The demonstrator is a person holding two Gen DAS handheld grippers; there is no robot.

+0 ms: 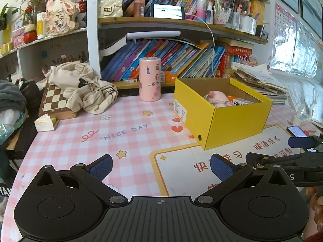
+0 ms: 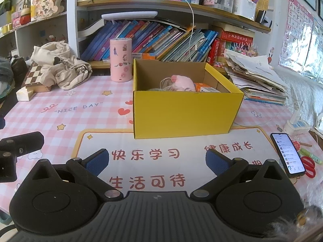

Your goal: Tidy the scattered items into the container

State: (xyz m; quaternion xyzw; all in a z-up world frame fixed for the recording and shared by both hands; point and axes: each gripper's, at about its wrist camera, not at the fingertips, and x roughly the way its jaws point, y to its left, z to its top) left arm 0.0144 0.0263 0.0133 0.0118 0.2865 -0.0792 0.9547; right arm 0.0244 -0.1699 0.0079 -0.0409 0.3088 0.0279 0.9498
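A yellow cardboard box [image 1: 232, 121] [image 2: 185, 115] stands open on the pink checked desk mat. Inside it lie a pink plush toy [image 1: 219, 98] [image 2: 182, 82] and small orange and white packets [image 1: 241, 100] [image 2: 206, 88]. My left gripper [image 1: 161, 166] hangs open over the mat, short of the box, with nothing between its blue pads. My right gripper [image 2: 157, 159] is open too, over the white printed panel in front of the box, and holds nothing. The right gripper's black body shows at the right edge of the left wrist view.
A pink cylindrical tin [image 1: 149, 79] [image 2: 121, 60] stands behind the box. A chessboard [image 1: 54, 100] under a crumpled cream cloth [image 1: 80, 86] lies at the left. A phone [image 2: 287, 154] and red scissors [image 2: 308, 165] lie at the right. Bookshelves and a paper stack [image 2: 256, 78] line the back.
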